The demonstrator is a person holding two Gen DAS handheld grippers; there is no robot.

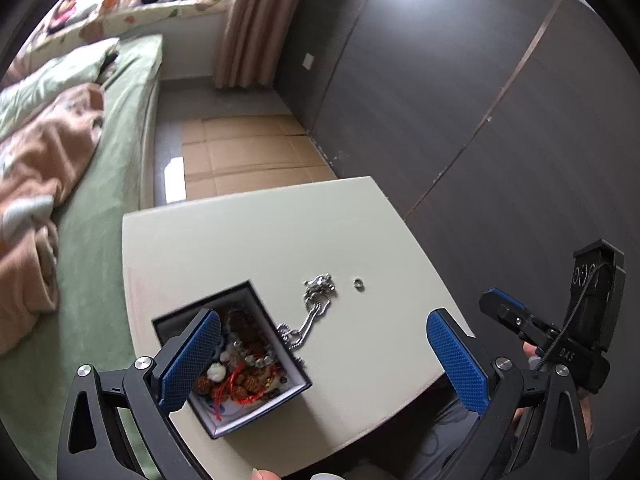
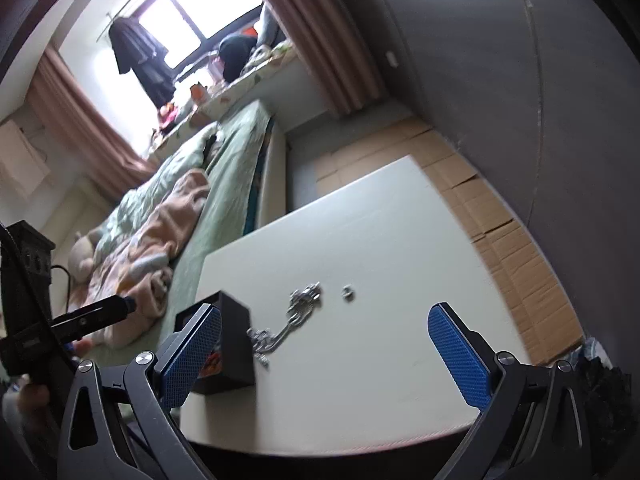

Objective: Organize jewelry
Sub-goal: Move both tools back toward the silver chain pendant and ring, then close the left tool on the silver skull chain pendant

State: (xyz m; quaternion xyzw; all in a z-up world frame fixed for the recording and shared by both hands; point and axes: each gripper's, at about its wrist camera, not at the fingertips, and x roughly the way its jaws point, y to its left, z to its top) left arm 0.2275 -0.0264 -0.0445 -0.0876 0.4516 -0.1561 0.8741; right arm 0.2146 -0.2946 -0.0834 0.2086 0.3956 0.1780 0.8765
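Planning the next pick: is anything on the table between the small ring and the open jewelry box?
Yes. The silver chain lies on the white table between the ring and the jewelry box, one end draped over the box's rim.

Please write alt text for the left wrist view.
An open jewelry box, full of beads and red cord, sits on a white table, framed by the open left claw. A silver chain trails over its rim, a small ring lying beyond.

On desk: box near front left edge, chain trailing from box toward ring on right; bed left of desk.
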